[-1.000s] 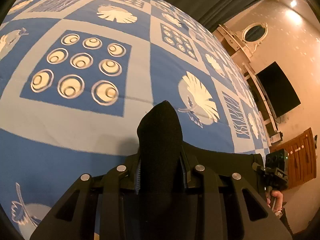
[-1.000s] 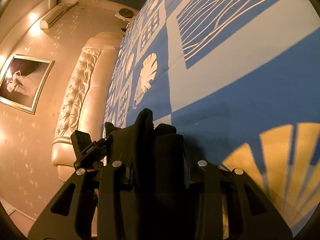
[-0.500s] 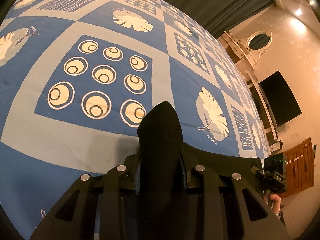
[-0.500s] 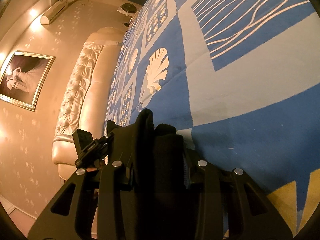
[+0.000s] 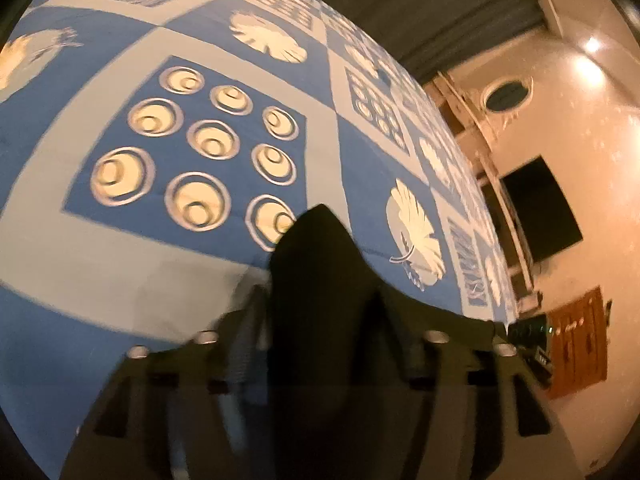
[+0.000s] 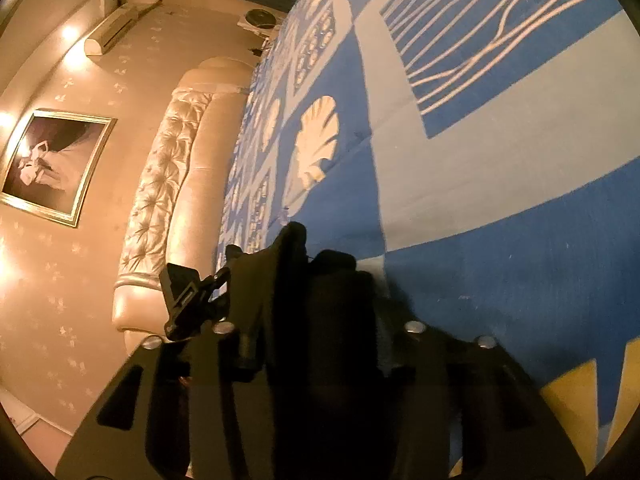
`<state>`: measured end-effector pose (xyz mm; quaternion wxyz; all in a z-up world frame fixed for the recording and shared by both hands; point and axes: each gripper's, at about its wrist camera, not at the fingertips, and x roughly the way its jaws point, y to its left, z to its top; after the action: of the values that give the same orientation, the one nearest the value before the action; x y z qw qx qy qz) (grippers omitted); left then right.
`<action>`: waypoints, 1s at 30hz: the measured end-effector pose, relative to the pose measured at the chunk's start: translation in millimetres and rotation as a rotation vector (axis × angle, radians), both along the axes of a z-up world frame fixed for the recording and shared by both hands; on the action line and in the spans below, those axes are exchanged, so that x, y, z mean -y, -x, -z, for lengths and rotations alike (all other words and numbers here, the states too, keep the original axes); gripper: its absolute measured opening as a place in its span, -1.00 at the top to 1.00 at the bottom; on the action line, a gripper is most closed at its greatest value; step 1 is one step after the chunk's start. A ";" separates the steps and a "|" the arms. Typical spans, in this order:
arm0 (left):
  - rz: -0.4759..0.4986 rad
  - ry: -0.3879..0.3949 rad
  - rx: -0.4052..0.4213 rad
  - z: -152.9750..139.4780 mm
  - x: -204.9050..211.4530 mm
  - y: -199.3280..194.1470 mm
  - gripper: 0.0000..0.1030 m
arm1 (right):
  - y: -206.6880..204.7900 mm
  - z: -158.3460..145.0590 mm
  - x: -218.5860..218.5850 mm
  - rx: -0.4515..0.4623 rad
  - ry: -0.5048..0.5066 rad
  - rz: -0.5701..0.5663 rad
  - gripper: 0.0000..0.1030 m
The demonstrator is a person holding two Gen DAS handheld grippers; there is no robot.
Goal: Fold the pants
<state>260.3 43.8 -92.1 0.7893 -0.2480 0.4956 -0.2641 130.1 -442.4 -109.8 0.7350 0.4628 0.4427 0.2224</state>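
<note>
Left wrist view: mounted behind its own fingers (image 5: 248, 344), close above the bed (image 5: 120, 264), facing downward across the patterned cover toward the dark wall screen (image 5: 540, 208). Right wrist view: likewise close above the bed (image 6: 500, 184), angled less steeply, facing along the cover with the padded headboard (image 6: 168, 184) at its left. Shared: the bed cover and the black pants (image 5: 316, 280) (image 6: 320, 320); each view catches the opposite gripper at the bed's near edge

Pants (image 5: 316, 280) on bedspread (image 5: 120, 264)
</note>
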 end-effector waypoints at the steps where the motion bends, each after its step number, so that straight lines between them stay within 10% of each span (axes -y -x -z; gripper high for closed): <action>1: -0.009 0.012 -0.004 -1.4 -5.4 5.5 -0.27 | 4.0 -3.2 1.4 0.005 -0.002 0.005 -0.16; 15: -0.024 0.055 -0.084 -1.5 -51.1 133.9 -0.44 | 105.1 -8.2 18.8 -0.075 0.035 0.036 -0.43; 30: -0.048 0.156 -0.117 4.1 -29.1 155.5 -0.53 | 98.4 -8.6 -45.2 -0.069 0.036 0.023 -0.79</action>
<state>104.7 72.9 -96.2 0.7434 -0.3354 0.5129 -0.2680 31.6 -397.2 -101.2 0.7302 0.4618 0.4664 0.1899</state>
